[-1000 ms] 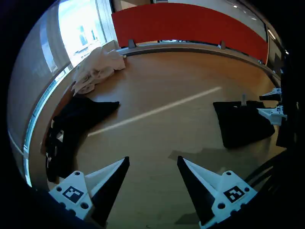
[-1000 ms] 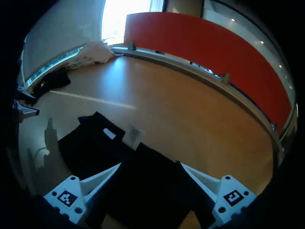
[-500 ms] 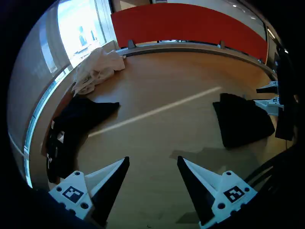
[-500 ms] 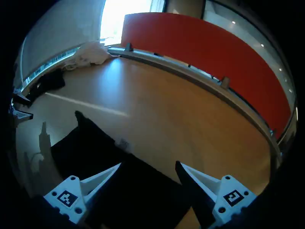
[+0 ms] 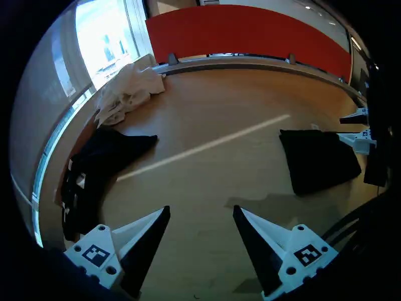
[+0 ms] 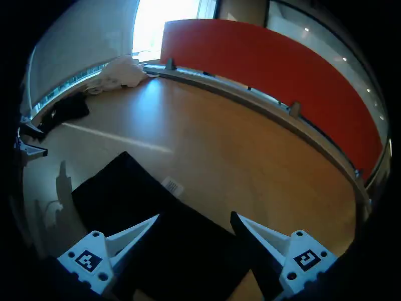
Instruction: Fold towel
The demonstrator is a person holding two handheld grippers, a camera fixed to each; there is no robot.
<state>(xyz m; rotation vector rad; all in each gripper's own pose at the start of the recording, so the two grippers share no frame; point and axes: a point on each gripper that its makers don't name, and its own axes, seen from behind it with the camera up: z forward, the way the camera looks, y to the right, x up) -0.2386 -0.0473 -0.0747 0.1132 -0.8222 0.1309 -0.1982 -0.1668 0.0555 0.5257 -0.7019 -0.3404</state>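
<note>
A black towel (image 6: pixel 125 200) lies folded flat on the wooden table (image 6: pixel 225 145), with a small white label (image 6: pixel 172 185) at its far edge. My right gripper (image 6: pixel 194 216) is open low over the towel's near part, and dark cloth spreads under and between its fingers without being pinched. In the left gripper view the same towel (image 5: pixel 318 158) lies at the right, with the right gripper (image 5: pixel 358 133) at its far side. My left gripper (image 5: pixel 200 210) is open over bare table, well apart from the towel. The left gripper (image 6: pixel 27 143) also shows at the left edge of the right gripper view.
A heap of white cloth (image 5: pixel 128 90) lies at the table's far left corner, and a pile of black cloth (image 5: pixel 100 160) lies along the left edge. A red panel (image 5: pixel 250 30) stands behind the table's raised back rail. A bright window is at the far left.
The towel's raised part between the right gripper's fingers has dropped and now lies flat, with the label at its far edge. The left gripper has not moved.
</note>
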